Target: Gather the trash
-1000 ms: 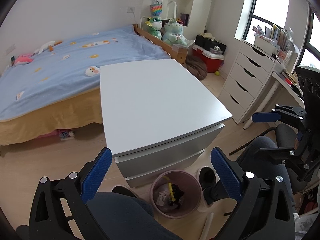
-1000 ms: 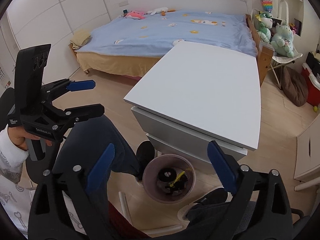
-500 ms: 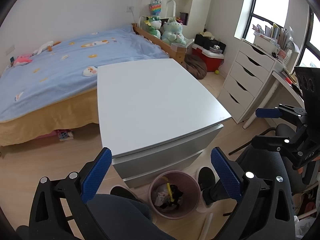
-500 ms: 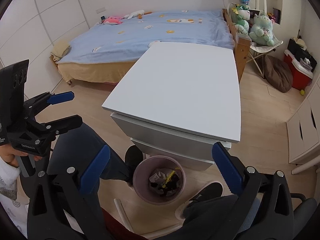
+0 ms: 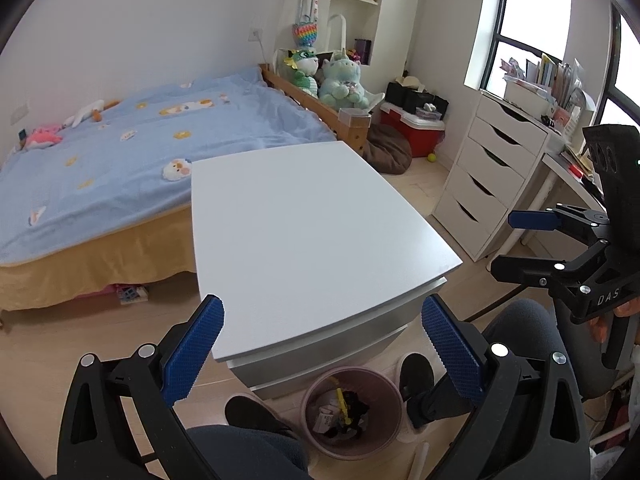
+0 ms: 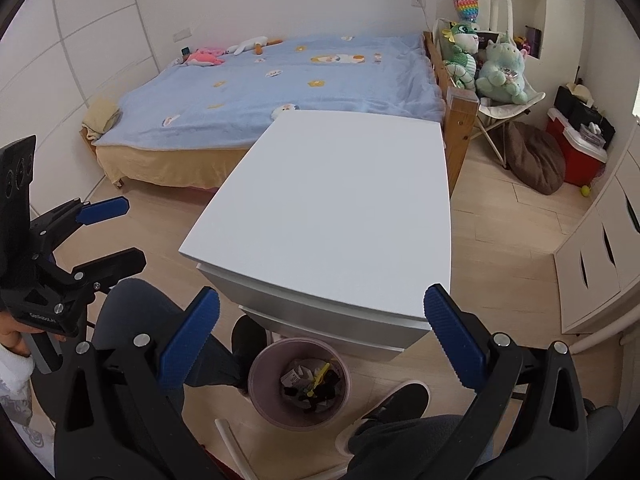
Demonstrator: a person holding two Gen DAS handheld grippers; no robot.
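I hold both tongs above the near edge of the white drawer unit [image 5: 312, 236], and neither carries anything. My left gripper [image 5: 322, 346] has its blue pads [image 5: 194, 344] spread wide with only air between them. My right gripper [image 6: 322, 338] is spread just as wide and just as bare; from the left camera I also see it off to the side [image 5: 532, 240], its two fingers apart.

The task's thing, the trash, sits inside the pink bin [image 6: 298, 384] on the wood floor, tucked against the front of the drawer unit and between my two dark shoes [image 6: 248, 334]. Inside I make out a white scrap of packaging [image 6: 294, 378], a yellow strip [image 6: 318, 376] and some dark crumpled bits; I cannot tell more than that. I judge the bin is placed there so that anything swept off the top drops a short way, within reach of either hand while I stay seated.

The top of the drawer unit shows nothing on it in either view, and I see no loose litter on the visible floor, so my reading is that the collecting is finished or nearly so. The open jaws suit that: nothing left to pinch, both tools parked high and clear of the bin rim.

The bed [image 5: 120, 152] lies behind the unit.
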